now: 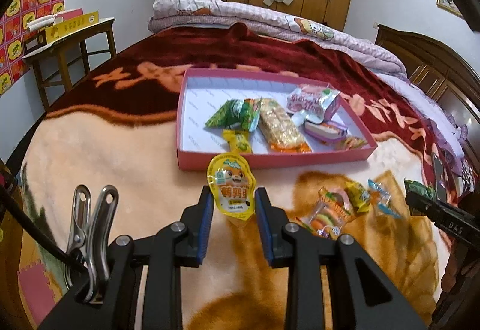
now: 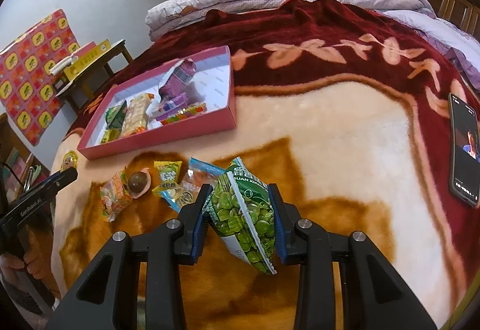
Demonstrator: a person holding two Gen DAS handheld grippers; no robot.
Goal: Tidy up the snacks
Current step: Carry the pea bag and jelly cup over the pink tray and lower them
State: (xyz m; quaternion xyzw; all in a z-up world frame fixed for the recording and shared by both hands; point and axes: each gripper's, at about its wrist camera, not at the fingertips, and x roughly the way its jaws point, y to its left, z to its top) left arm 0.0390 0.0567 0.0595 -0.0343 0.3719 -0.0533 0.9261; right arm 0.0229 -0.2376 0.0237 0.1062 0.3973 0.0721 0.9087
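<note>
Both tongs loaded, tray next

Left tongs (image 1: pixel 234 204) clamped on yellow pouch (image 1: pixel 232 190), right tongs (image 2: pixel 240 210) on pea bag (image 2: pixel 244 216); carry level, release low over pink tray (image 1: pixel 270 160).

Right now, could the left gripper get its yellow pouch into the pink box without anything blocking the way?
Probably yes. The left gripper is shut on the yellow pouch, and the pink box lies straight ahead, open-topped, with bare floor at its left end. The loose snacks lie off to the right.

Both wrist views overlook the pink box (image 1: pixel 270 161) closely.
</note>
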